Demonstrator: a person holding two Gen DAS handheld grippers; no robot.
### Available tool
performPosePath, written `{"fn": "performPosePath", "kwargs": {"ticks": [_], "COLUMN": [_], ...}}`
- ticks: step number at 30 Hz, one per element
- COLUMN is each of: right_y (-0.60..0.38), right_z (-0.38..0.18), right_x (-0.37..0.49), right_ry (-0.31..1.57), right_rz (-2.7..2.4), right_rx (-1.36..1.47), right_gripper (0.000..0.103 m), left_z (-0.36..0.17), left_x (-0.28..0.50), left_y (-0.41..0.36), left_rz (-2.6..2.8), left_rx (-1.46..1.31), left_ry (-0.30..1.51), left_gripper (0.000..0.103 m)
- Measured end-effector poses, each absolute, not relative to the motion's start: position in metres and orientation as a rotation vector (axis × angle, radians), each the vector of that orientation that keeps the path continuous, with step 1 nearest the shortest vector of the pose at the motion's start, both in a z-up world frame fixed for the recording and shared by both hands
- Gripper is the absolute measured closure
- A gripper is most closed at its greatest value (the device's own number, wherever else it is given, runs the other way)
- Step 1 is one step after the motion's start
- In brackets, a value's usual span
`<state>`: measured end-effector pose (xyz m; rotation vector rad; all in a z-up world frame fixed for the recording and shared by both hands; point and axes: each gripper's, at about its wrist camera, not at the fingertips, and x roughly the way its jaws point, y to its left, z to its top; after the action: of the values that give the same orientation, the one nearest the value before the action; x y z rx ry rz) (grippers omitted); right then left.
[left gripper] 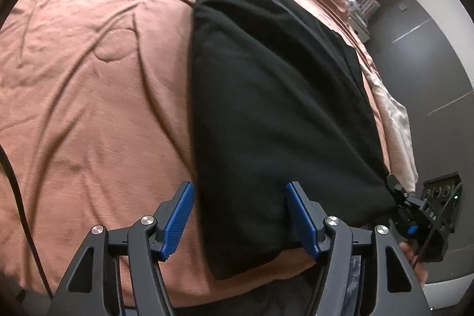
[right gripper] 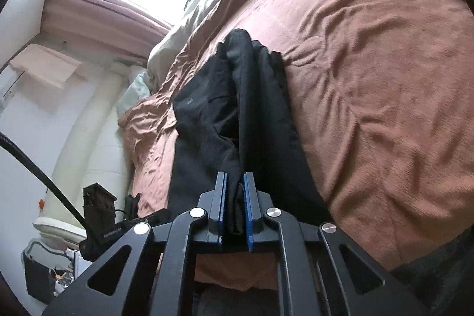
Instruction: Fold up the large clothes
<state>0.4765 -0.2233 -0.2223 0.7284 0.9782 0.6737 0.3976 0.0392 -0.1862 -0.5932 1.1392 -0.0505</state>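
Right, the black garment [left gripper: 266, 96] lies lengthwise on the brown bedspread [left gripper: 97, 85], near the bed's edge, already narrowed into a long strip. The right gripper [right gripper: 235, 206] is pinched tight on the near corner, dark cloth bunched between its blue pads [right gripper: 248, 209], and that corner is lifted a little off the bed. The left gripper [left gripper: 240, 215] hangs over the other near corner with its jaws wide apart; cloth sits between them, but neither pad presses on it, so nothing is held on that side yet.

It looks soft and limp, fairly thick, not slippery: it drapes and creases where it is pulled up. Light enough for a corner grip, I'd say, though a garment this long will sag in the middle if raised by one end only. The sensible hold is both near corners, through all the layers, so the fold carries over evenly toward the far end.
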Motion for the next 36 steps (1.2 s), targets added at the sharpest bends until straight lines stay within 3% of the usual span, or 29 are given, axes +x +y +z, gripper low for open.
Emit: {"fn": "performPosePath", "kwargs": {"ticks": [5,7,16,23,24,26,27,29,36], "right_y": [-0.232,-0.233,-0.223,-0.232,-0.234,-0.236,-0.238,-0.238,-0.219], "right_z": [-0.239,-0.243,-0.235,-0.196,-0.19,-0.177,-0.17,-0.159,-0.169], "right_x": [0.471,0.471,0.462,0.452,0.453,0.456,0.458,0.46,0.51], "right_ry": [0.999,1.006,1.012,1.034,1.027,1.001,0.982,0.94,0.995], "right_rz": [0.625,0.603,0.526,0.55,0.551,0.547,0.556,0.579,0.6], "right_rx": [0.701,0.685,0.562,0.52,0.507,0.481,0.481,0.469,0.408], "right_gripper": [0.096,0.096,0.096,0.093,0.087,0.049,0.024,0.022,0.022], "left_z": [-0.185,-0.182,-0.186,-0.187,-0.186,-0.186,-0.186,-0.186,-0.195], "left_x": [0.4,0.401,0.399,0.392,0.392,0.395,0.396,0.403,0.436], "left_y": [0.033,0.03,0.014,0.026,0.029,0.035,0.04,0.044,0.065], "left_rz": [-0.043,-0.05,-0.063,-0.096,-0.099,-0.105,-0.105,-0.09,-0.036], "left_rx": [-0.579,-0.565,-0.456,-0.515,-0.532,-0.564,-0.572,-0.571,-0.609], "left_ry": [1.132,1.129,1.151,1.18,1.18,1.179,1.172,1.16,1.143], "left_gripper": [0.06,0.062,0.06,0.06,0.059,0.052,0.049,0.044,0.043]}}
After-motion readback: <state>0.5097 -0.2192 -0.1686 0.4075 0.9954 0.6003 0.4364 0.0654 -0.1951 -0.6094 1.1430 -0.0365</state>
